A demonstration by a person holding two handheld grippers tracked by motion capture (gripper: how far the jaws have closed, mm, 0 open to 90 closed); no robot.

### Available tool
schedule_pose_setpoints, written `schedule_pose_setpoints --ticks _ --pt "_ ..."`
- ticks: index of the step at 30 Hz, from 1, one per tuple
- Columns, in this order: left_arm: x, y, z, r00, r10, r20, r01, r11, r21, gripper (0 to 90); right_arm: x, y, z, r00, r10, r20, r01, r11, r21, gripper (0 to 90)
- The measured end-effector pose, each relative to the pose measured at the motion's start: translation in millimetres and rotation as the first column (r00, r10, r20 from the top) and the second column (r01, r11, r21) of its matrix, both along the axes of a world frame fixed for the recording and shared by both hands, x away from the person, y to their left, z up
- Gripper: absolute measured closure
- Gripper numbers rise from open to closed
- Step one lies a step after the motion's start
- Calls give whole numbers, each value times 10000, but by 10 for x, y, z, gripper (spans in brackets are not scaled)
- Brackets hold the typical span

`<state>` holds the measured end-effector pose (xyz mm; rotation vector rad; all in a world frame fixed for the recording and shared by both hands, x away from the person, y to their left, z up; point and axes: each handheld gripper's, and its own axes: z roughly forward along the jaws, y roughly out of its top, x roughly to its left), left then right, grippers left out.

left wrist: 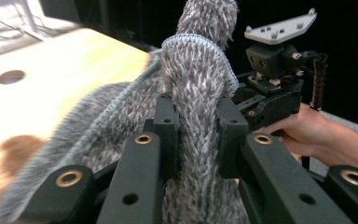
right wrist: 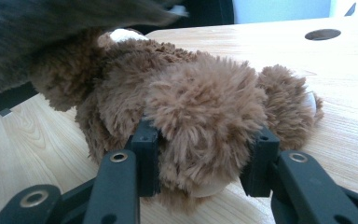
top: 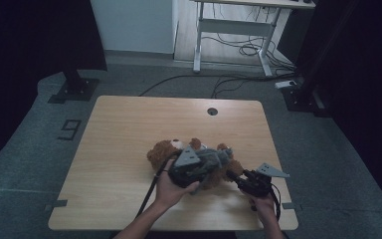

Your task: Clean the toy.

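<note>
Clenched on a fold of the grey knit sweater (left wrist: 198, 116), the left gripper (left wrist: 196, 135) should pull gently. Meanwhile the right gripper (right wrist: 200, 163), grasping the teddy bear's (right wrist: 168, 93) foot, must hold steady on the table (right wrist: 42, 154)

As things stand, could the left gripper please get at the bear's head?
Probably not yet. The left gripper is shut on the grey knit, so it would have to let go first. The head lies bare close beside it, while the right gripper pins a leg.

We see the grey knitted garment (left wrist: 196, 93) cut off by the left gripper view's top and bottom edges, its far side blurred; it hides much of the teddy bear (top: 161, 152) from above.
</note>
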<state>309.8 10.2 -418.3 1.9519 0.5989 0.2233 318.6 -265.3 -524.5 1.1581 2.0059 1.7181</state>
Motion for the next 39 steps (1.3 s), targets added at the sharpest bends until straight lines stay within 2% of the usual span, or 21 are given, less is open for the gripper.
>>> schedule_pose_setpoints --ticks 2,3,4,6,8,12,17,18,19,20,21,25,27,28,29,30,32,33,34,36,39 --pt "51 -208 -115 9996 -125 -245 137 9988 470 744 -4 -3 2 10000 14 -31 -14 10000 -20 577" --pt "51 -208 -115 9996 -125 -245 137 9988 470 743 -4 -3 2 10000 14 -31 -14 10000 -20 577" --pt "86 -297 -243 9988 -114 -473 157 9957 917 742 -5 -4 0 10000 11 -1 -11 10000 -1 577" --pt "102 -313 -300 9983 -46 -585 109 9941 1078 741 -5 -5 -1 10000 13 -6 -13 10000 16 577" --pt "123 -294 -405 9971 71 -763 9 9945 1047 743 2 -5 -9 10000 37 -36 -37 10000 5 577" --pt "103 -220 -407 9973 123 -723 -56 9958 914 744 0 -5 -9 9999 98 -34 -98 10000 -5 577" --pt "63 -40 -331 9981 278 -548 -239 9973 695 742 -1 -12 -19 9999 105 -36 -104 9999 83 576" --pt "56 54 -299 9980 373 -514 -344 9978 568 742 0 -14 -30 9999 116 -44 -115 9998 176 576" --pt "56 54 -299 9980 373 -514 -344 9978 568 742 0 -17 -31 9999 134 -56 -133 9998 163 576" --pt "52 160 -268 9977 501 -461 -481 9978 450 741 0 -17 -31 9999 140 -39 -139 9998 162 576" --pt "52 160 -268 9977 501 -461 -481 9978 450 741 0 -17 -31 9999 140 -39 -139 9998 162 576" --pt "38 370 -202 9963 805 -290 -800 9966 181 740 -3 -17 -28 9999 138 0 -138 9998 140 576" --pt "42 487 -177 9940 1077 -181 -1074 9940 201 739 -4 -18 -28 9999 141 2 -141 9998 134 576" --pt "47 585 -165 9893 1455 47 -1456 9885 416 738 -3 -18 -29 9999 141 1 -141 9998 140 576" --pt "47 585 -165 9893 1455 47 -1456 9885 416 736 -2 -19 -30 9999 137 -5 -137 9998 149 576" --pt "57 656 -167 9858 1672 160 -1678 9842 569 736 -2 -19 -30 9999 137 -5 -137 9998 149 576" --pt "110 825 -216 9781 2079 18 -2076 9760 659 735 0 -20 -33 9999 152 -22 -152 9997 164 576" --pt "110 825 -216 9781 2079 18 -2076 9760 659 735 0 -20 -33 9999 152 -22 -152 9997 164 576" --pt "147 922 -267 9755 2187 -223 -2171 9743 606 735 1 -18 -33 9999 172 -21 -171 9997 162 576" --pt "165 989 -306 9743 2217 -390 -2197 9743 497 736 -1 -11 -34 9998 209 -2 -209 9996 169 575" --pt "167 1049 -333 9738 2218 -505 -2203 9749 333 737 -2 -4 -35 9997 244 22 -244 9996 148 575"
